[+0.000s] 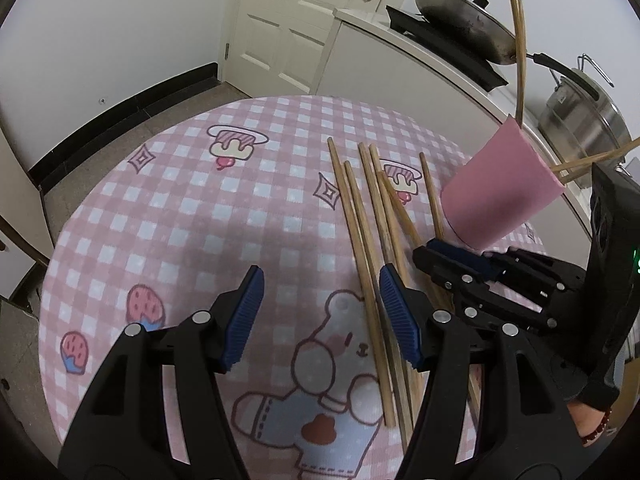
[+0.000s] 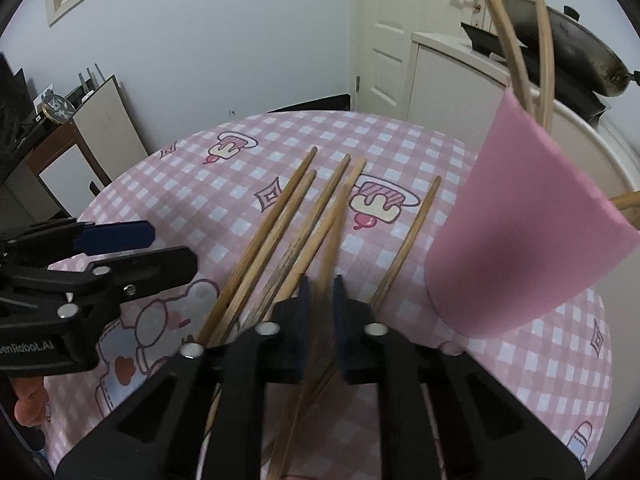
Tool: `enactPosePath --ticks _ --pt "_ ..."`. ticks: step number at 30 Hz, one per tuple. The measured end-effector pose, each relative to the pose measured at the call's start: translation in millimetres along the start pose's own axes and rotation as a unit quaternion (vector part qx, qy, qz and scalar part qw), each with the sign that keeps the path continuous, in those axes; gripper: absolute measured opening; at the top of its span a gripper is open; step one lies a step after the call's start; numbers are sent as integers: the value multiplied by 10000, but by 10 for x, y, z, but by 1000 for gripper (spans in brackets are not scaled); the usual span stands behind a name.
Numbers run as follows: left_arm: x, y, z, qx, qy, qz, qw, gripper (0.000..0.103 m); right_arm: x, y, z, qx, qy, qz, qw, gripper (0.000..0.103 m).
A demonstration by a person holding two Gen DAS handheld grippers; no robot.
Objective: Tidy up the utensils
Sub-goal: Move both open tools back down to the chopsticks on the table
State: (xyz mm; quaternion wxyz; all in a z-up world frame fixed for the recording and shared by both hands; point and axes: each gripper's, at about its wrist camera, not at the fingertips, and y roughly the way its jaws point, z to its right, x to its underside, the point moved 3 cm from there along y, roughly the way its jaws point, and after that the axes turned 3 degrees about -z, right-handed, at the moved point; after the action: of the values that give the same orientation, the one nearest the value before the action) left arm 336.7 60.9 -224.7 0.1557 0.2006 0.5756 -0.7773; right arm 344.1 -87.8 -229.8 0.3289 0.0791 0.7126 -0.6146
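Observation:
Several wooden chopsticks (image 1: 370, 236) lie side by side on the pink checked tablecloth (image 1: 200, 208), also in the right wrist view (image 2: 280, 220). A pink cup (image 1: 500, 192) stands at the right holding several chopsticks (image 1: 519, 48); it also shows in the right wrist view (image 2: 528, 232). My left gripper (image 1: 322, 312) is open and empty just left of the loose chopsticks. My right gripper (image 2: 322, 296) is shut on one blurred chopstick (image 2: 330, 248), next to the cup; it shows in the left wrist view (image 1: 460, 258).
A white counter (image 1: 420, 52) behind the table carries a wok (image 1: 464, 20) on a black burner and a steel pot (image 1: 580, 116). A white door (image 1: 292, 20) is at the back. A dark side cabinet (image 2: 60, 140) stands left.

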Motion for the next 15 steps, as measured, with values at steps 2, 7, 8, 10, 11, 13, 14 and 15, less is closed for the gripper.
enactPosePath --ticks 2,7,8,10,11,13,14,15 --pt "-34 60 27 -14 21 -43 10000 60 12 -32 20 -13 15 31 10000 6" --pt "-65 190 70 65 -36 -191 9998 60 86 -140 100 -159 106 48 9998 5" --pt "-69 207 81 77 -38 -205 9998 60 91 -153 111 -169 121 54 9998 5" --pt "-75 243 103 23 -3 -226 9997 60 106 -191 135 -211 149 77 9996 5" --pt "-79 255 113 -42 29 -222 9997 60 104 -201 137 -253 164 80 9995 5" --pt "-88 268 124 -81 72 -227 9997 60 116 -229 142 -341 186 86 9992 5" --pt "-90 272 128 -104 86 -240 9996 60 115 -239 139 -349 187 98 9992 5" --pt "-92 270 127 -123 97 -246 9996 60 117 -249 141 -359 183 109 9991 5"
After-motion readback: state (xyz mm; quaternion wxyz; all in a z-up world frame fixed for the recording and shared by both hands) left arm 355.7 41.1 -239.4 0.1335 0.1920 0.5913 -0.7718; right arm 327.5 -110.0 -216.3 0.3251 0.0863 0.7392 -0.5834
